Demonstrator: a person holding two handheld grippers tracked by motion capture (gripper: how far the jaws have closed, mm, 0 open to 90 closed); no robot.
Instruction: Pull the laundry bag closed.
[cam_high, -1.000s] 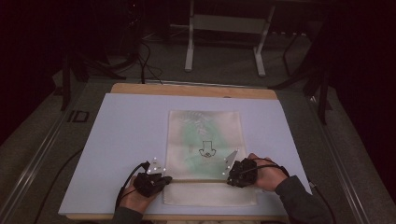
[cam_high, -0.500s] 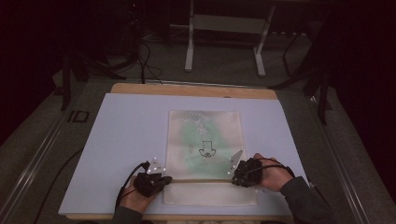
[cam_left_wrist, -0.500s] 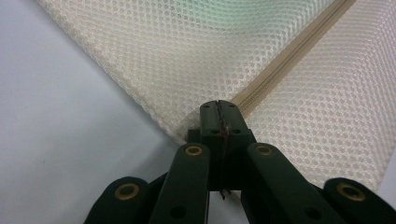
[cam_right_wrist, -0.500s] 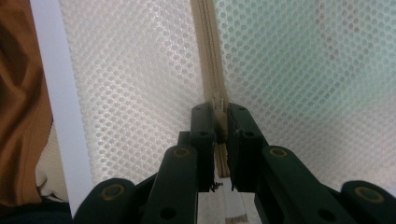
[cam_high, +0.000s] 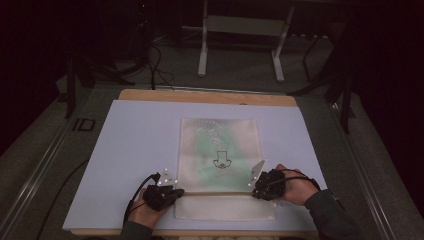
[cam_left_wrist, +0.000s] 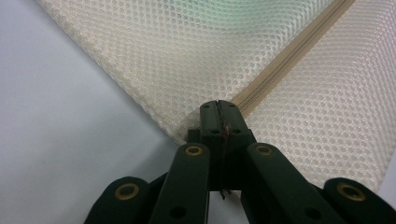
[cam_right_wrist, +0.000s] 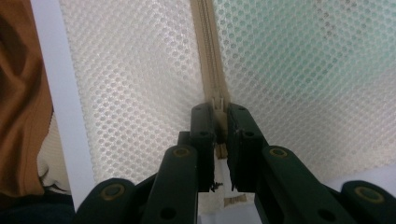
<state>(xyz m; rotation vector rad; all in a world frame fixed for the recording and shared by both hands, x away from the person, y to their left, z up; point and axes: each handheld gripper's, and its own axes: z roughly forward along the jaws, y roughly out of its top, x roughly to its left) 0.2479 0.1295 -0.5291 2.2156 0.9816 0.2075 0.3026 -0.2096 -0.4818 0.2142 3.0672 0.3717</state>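
Mesh bag (cam_high: 220, 150) lies flat on the white mat (cam_high: 130, 145), near the mat's front edge, roughly centred. Cream mesh, a green patch showing through, a small black print (cam_high: 222, 161) in the bag's lower middle. A beige zip (cam_left_wrist: 289, 53) runs across the bag close to its near end; a narrow strip of bag lies on my side of the zip.

My left gripper (cam_high: 167, 192) sits at the zip's left end, at the bag's left edge. In the left gripper view (cam_left_wrist: 219, 108) my jaws are pressed fully together, pinching the bag right at the zip's end. My left hand (cam_high: 145, 210) is just behind, off the bag.

My right gripper (cam_high: 260, 186) sits at the zip's right end, at the bag's right edge. In the right gripper view (cam_right_wrist: 219, 109) the jaws stand narrow, clamped on the zip's slider (cam_right_wrist: 217, 102), with the zip running straight away from them. My right hand (cam_high: 295, 185) rests on the mat beside the bag.

The mat lies on a wooden table (cam_high: 210, 96), whose far edge shows beyond the bag. Farther past the bag, a metal stand (cam_high: 240, 30) on the dark floor.
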